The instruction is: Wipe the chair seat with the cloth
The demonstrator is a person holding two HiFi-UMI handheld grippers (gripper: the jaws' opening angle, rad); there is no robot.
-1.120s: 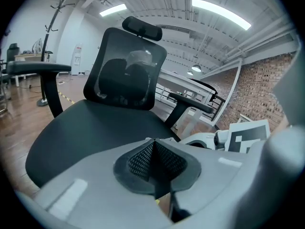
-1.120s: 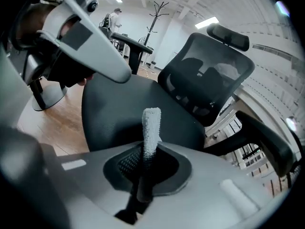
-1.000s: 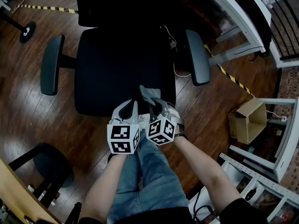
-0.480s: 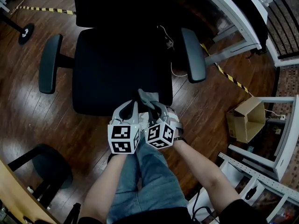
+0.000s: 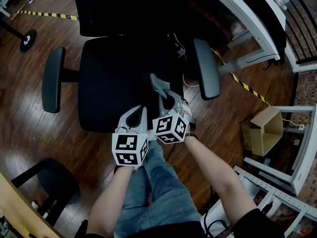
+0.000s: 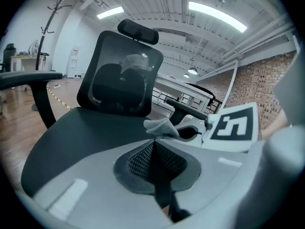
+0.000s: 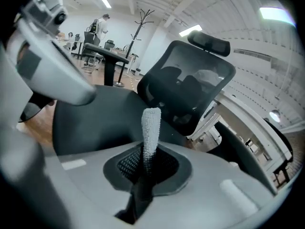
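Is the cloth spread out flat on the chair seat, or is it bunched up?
Bunched up. The cloth sticks out as a narrow roll from the right tool, whose jaws are clamped on it, above the chair seat rather than laid flat.

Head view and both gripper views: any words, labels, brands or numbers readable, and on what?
No readable text in any view.
Marker cubes: black-and-white square patterns only, no letters.
Box: no print legible.
Floor tape: yellow-black stripes, no words.
Chair and cloth: no label visible.
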